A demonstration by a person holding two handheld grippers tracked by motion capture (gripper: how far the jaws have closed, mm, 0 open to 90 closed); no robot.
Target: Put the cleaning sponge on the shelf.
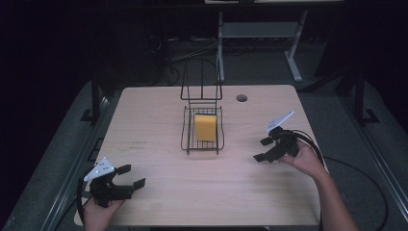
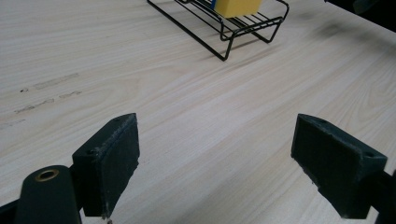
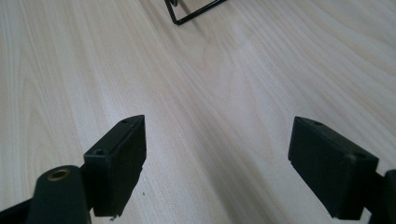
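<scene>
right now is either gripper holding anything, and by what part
Nothing is held. The left gripper and right gripper are both open over bare table; the yellow sponge lies in the wire rack.

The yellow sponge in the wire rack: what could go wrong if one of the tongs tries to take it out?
1. The sponge sits inside the wire rack; the jaws may catch its rim.
2. The rack looks light and could slide or tip on the table.
3. Both the left tongs and right tongs start far away.
</scene>
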